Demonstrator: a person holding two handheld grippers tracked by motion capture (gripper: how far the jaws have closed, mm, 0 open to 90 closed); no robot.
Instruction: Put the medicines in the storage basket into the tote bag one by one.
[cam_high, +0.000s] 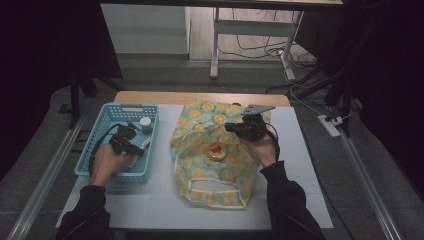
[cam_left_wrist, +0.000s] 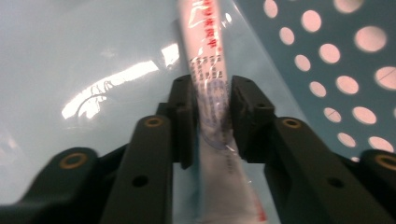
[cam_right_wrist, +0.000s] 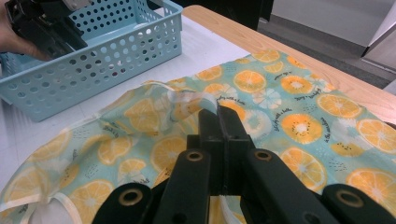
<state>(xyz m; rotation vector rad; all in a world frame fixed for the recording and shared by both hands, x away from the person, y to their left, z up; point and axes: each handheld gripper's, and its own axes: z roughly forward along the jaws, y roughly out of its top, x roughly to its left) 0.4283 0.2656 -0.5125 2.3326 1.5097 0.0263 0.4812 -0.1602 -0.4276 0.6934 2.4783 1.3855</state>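
A white tube with red print, wrapped in clear film, lies in the blue perforated basket. My left gripper is down in the basket with both pads pressed on the tube's sides; from above it sits at the basket's right side. An orange-slice print cloth bag lies spread in the middle of the mat. My right gripper is shut on a raised fold of the bag's fabric near its upper right. A round item with a red label shows in the bag's opening.
A small jar with a pale lid stands in the basket's far part. A white mat covers the wooden table. Beyond the table are metal desk legs, floor cables and a power strip.
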